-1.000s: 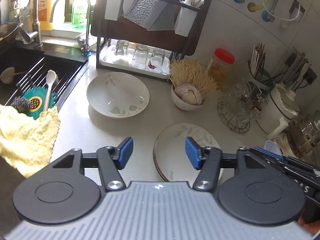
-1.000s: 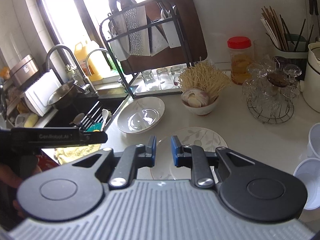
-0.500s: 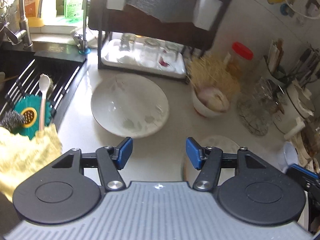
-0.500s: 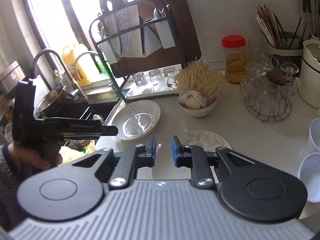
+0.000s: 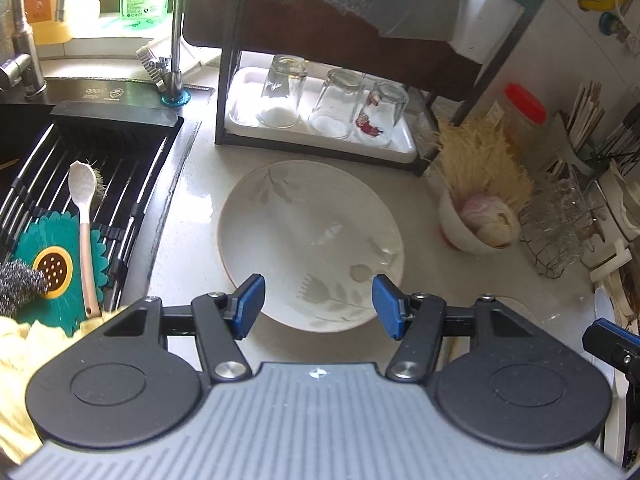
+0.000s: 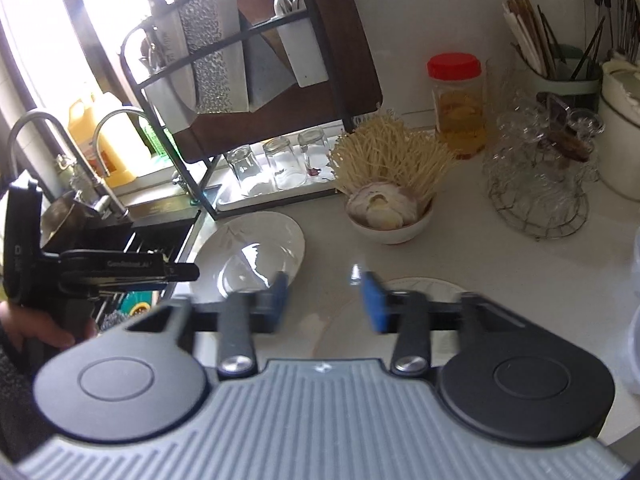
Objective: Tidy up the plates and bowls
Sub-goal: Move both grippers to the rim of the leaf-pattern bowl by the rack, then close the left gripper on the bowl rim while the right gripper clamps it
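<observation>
A large white plate with a grey leaf pattern lies on the counter in front of the dish rack; it also shows in the right wrist view. My left gripper is open and empty, its blue pads either side of the plate's near rim, just above it. A second leaf-patterned plate lies on the counter to the right. My right gripper is open and empty, above that second plate's left edge. The left gripper's side shows in the right wrist view.
A black dish rack with three upturned glasses stands behind the big plate. A white bowl with garlic and noodles sits to the right, then a wire basket of glasses. The sink with a drying rack is left. White cups stand far right.
My left gripper moved forward and left until the big plate lies between its pads. My right gripper opened from nearly shut to wide.
</observation>
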{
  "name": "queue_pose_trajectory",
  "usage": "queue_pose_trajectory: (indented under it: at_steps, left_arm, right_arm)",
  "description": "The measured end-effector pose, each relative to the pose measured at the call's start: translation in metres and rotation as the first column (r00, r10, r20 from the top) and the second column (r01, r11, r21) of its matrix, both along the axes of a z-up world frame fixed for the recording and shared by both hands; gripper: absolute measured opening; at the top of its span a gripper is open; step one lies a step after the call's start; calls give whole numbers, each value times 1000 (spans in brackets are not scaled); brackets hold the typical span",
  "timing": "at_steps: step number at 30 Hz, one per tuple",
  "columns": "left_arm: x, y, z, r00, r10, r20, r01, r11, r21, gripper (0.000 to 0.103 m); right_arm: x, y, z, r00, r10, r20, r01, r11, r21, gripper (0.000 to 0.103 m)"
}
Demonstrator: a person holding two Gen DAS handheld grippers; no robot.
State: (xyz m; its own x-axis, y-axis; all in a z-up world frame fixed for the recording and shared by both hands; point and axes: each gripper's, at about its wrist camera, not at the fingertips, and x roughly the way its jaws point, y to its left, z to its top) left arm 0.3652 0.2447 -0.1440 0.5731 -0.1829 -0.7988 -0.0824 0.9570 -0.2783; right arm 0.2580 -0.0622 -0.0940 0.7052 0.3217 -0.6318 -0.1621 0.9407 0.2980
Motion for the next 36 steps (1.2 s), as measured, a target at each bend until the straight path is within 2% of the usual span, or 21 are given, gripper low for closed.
queue_pose_trajectory:
  at_steps: [2, 4, 10, 16, 21, 26, 33, 36]
  left_arm:
    - [7, 10, -5, 1000, -8, -7, 8, 1000, -7, 66]
    - [16, 21, -10, 1000, -13, -11, 13, 1000, -7, 72]
    - [43, 53, -28, 999, -28, -38, 28, 999, -25, 72]
    - [68, 74, -43, 996, -71, -51, 69, 997, -39, 72]
    - [86, 84, -52, 993, -102, -52, 101, 994, -35, 72]
    - [102, 97, -63, 992, -106, -67, 101, 992, -72, 72]
    - [123, 97, -80, 982, -170, -79, 163, 983, -90, 70]
    - [133, 97, -86, 979, -186, -88, 177, 980, -95, 64]
  right_arm:
    - [10, 9, -5, 1000, -5, -29, 5, 1000, 5, 56]
    - [19, 18, -11, 999, -10, -48, 11, 1000, 12, 56]
    - [47, 47, -31, 993, -28, -112, 29, 1000, 7, 56]
    - [69, 72, -41, 991, -28, -132, 28, 1000, -2, 56]
    - [86, 81, -51, 985, -47, -166, 47, 999, -3, 55]
    - [105, 86, -66, 972, -84, -219, 88, 996, 5, 55]
    - [129, 93, -95, 948, -129, -290, 135, 991, 1, 45]
    - [138, 96, -104, 941, -150, -304, 154, 988, -11, 39]
